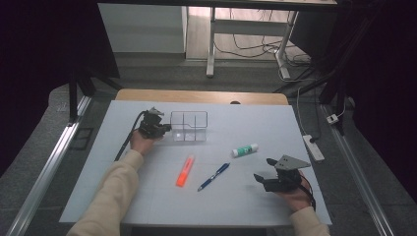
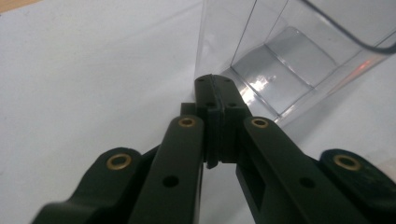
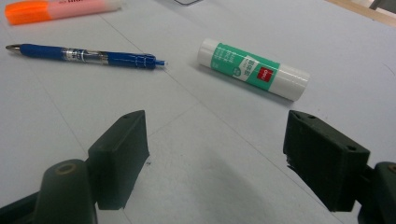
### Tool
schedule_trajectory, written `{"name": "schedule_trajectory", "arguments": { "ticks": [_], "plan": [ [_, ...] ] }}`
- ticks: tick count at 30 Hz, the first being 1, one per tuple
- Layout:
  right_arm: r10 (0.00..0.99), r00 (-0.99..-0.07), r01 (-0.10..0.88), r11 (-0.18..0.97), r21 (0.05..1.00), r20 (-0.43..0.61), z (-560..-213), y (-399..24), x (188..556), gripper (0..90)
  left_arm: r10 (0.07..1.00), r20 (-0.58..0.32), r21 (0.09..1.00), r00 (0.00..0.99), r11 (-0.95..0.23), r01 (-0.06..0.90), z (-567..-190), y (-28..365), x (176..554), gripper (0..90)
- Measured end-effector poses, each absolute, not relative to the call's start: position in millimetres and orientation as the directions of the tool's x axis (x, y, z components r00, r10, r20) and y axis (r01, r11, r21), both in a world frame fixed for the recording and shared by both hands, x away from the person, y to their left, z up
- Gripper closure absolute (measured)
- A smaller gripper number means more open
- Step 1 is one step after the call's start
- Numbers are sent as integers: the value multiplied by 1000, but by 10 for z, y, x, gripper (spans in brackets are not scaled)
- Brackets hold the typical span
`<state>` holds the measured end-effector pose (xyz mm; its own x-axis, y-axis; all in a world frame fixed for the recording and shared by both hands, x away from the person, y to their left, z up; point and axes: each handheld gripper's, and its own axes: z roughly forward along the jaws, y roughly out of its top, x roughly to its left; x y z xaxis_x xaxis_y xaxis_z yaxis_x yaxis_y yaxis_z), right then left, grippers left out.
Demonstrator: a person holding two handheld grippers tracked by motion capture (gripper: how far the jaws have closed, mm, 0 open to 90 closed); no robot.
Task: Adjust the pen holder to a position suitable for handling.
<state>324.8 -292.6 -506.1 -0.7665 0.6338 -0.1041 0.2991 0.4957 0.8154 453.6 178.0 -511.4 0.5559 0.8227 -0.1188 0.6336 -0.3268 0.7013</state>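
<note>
My left gripper is shut, its two jaws pressed flat together with nothing between them. Its tips sit right at the left near corner of a clear plastic divided box; I cannot tell whether they touch it. My right gripper rests low over the white table top at the front right, open wide and empty. Ahead of it lie a white and green glue stick, a blue pen and an orange highlighter.
A white sheet covers the table, with a wooden edge at the back. Cables and a power strip lie on the floor to the right. Metal rails run along both sides of the table.
</note>
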Motion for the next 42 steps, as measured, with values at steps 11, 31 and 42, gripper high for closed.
{"name": "schedule_trajectory", "arguments": {
  "ticks": [11,31,42],
  "plan": [
    [643,-759,305,493,815,-104,-5068,-2957,3217,223,813,-118,704,570,-336,625,-5112,1683,4560,891],
    [645,-758,311,489,815,-98,-5077,-2960,3205,223,798,-124,706,590,-346,617,-5125,1531,4603,890],
    [643,-759,308,494,813,-103,-5076,-2970,3206,223,794,-126,704,595,-351,617,-5133,1519,4614,891]
  ]
}}
